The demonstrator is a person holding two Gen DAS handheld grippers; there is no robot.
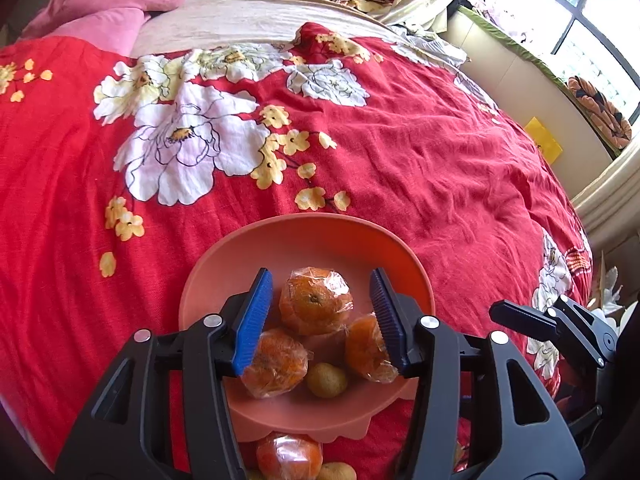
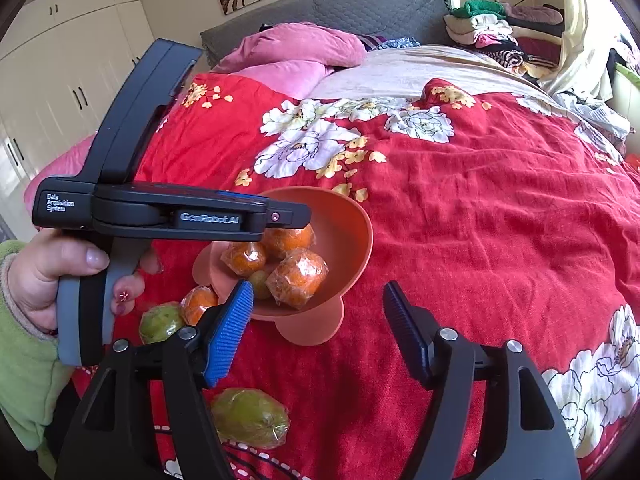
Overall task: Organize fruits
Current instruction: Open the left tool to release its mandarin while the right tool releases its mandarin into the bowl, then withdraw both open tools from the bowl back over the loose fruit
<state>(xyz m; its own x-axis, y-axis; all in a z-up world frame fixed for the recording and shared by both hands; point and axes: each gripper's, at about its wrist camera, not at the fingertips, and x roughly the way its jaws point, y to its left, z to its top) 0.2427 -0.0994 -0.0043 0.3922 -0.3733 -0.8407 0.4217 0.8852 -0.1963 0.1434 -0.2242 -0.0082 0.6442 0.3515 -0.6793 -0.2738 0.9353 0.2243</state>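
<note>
While both tools gape empty, left tool [image 1: 320,316] over bowl [image 1: 312,236], green fruit [image 2: 250,418] beside right tool [image 2: 318,332].

Home bedroom, bed w/ red floral bedspread [image 2: 460,220], pillows [image 2: 304,46], prob. wardrobe [image 2: 72,68]

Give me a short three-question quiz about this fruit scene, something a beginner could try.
1. True or false: the left hand-held gripper is clamped on an orange.
2. How many plastic-wrapped oranges lie inside the orange bowl?
3. Which lies on the bedspread outside the bowl? A) a banana B) a wrapped green fruit C) a knife

Key:
1. False: its jaws stand open over the bowl, gripping nothing.
2. Three, along with one small yellowish fruit.
3. B
</note>
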